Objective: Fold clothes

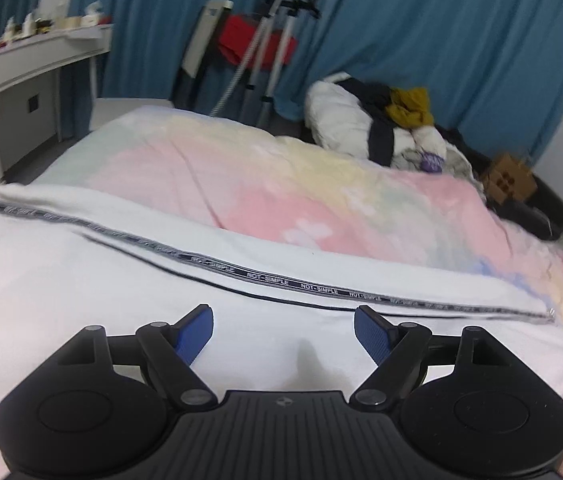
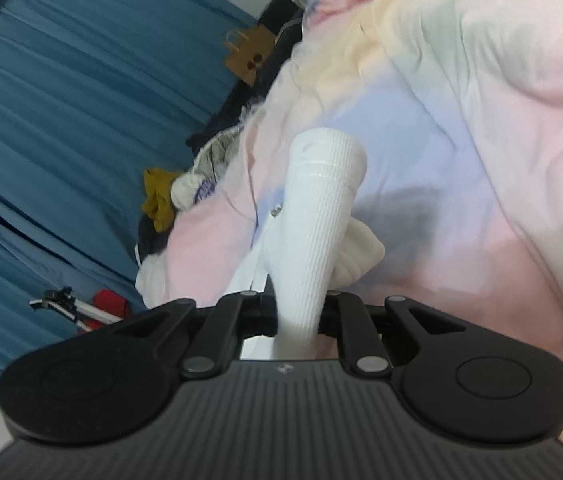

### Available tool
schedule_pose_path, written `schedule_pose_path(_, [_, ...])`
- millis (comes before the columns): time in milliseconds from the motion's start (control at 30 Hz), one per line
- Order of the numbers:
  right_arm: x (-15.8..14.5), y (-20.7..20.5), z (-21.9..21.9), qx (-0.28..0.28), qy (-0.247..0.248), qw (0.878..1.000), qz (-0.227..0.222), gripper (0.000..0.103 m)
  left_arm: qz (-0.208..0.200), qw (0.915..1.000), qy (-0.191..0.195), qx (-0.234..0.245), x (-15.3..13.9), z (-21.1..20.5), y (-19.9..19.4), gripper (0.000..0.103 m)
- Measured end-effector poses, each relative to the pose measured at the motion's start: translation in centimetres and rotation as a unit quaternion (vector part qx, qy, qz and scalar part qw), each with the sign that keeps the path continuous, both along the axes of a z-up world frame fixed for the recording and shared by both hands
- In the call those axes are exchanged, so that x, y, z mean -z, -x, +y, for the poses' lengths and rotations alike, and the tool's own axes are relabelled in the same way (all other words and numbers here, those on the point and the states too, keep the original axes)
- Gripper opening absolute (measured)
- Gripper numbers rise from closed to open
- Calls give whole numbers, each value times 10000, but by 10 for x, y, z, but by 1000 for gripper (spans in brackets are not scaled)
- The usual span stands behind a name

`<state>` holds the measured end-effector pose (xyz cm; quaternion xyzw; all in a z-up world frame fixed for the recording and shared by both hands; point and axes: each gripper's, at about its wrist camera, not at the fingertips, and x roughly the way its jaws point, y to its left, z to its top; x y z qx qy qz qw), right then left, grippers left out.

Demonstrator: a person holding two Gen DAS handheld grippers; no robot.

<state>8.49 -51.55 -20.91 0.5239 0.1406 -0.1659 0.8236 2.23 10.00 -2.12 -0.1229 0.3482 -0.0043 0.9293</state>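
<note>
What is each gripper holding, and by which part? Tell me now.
The right gripper is shut on a white ribbed sock, pinched at one end; which end cannot be told. The left gripper is open over the white garment, holding nothing.

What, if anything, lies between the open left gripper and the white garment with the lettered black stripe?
Nothing visible: the left gripper hangs open directly over the white garment with the lettered black stripe, with only bare cloth between its blue pads.
</note>
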Motion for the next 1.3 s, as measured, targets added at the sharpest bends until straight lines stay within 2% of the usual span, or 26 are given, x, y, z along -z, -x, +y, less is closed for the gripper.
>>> schedule_pose_path(200, [3,2,-13,268,39,9996,40,13,-16,9989,-460,112,34,-24,-17,79])
schedule_pose_path(367, [15,-4,-16,200,62,9991,355,13,231,9975,-653,132,69,-29,-29,79])
schedule_pose_path(533, [18,-10,-13,200,199,9981,556,13,201,9951,-941,237,89,-34,-30,82])
schedule_pose_path(667, [20,-13,-11,195,311,9967,725,13,229,9960,-810,297,93,-27,-33,82])
schedule_pose_path(800, [23,-15,-9,200,354,9955,852,13,237,9952,-877,357,93,-28,-33,83])
schedule_pose_path(1300, [20,-14,-5,309,268,9951,900,13,136,9939,-1018,402,96,-28,-31,84])
